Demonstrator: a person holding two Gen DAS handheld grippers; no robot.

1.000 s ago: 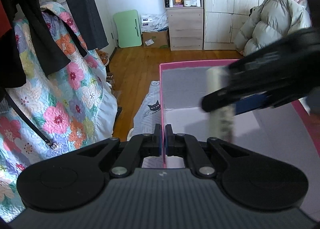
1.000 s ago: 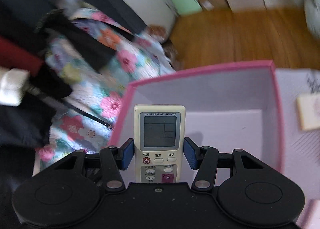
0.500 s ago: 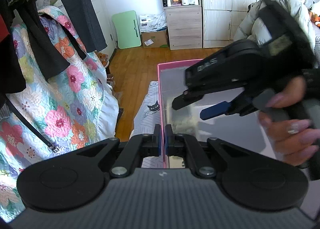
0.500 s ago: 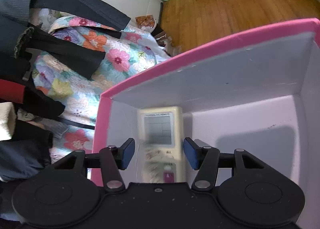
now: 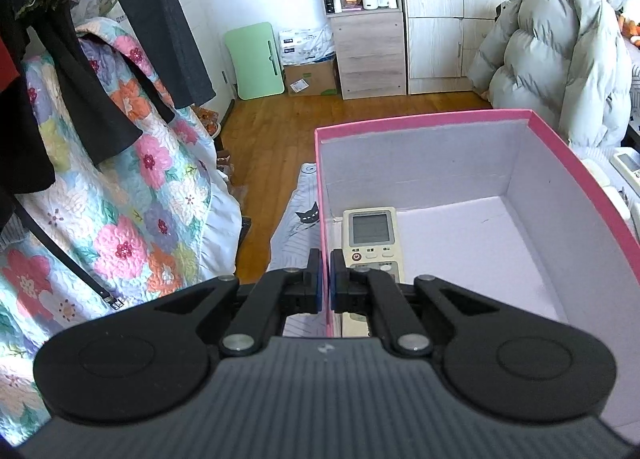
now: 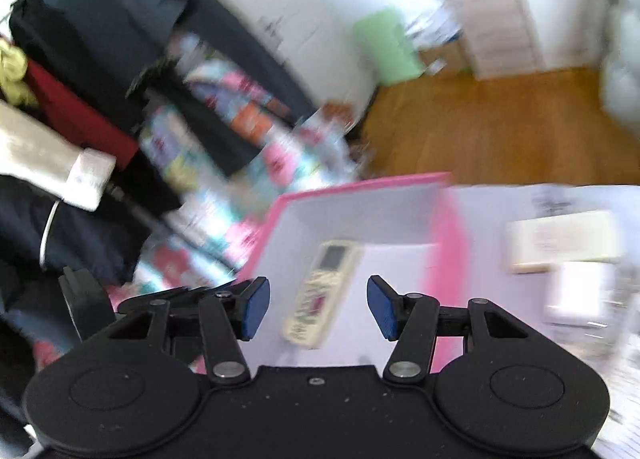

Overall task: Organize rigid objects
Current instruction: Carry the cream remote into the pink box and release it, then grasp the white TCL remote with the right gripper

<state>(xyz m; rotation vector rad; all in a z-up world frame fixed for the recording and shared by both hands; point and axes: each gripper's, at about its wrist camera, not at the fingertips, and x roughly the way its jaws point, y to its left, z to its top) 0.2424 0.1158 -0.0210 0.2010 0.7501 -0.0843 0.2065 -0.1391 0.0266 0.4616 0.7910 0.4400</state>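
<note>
Left wrist view: the left hand-held gripper [image 5: 325,279] was clamped tight on the left wall of the pink box [image 5: 420,121], one finger outside it and one inside.
Remote's place: the remote control [image 5: 370,239] lay flat on the box floor, in the corner at 9 o'clock of the box, just at 1 o'clock of the pinching fingers, screen facing up.
Right hand-held gripper [image 6: 318,305]: its blue pads [image 6: 380,307] stood well apart with nothing held; the remote control [image 6: 320,295] lay below them inside the pink box [image 6: 360,185], clear of both pads.
Surroundings: a floral quilt [image 5: 132,199] hung at 9 o'clock of the box; a grey puffer coat [image 5: 560,59] sat at 2 o'clock.
Right view sharpness: blurred.
</note>
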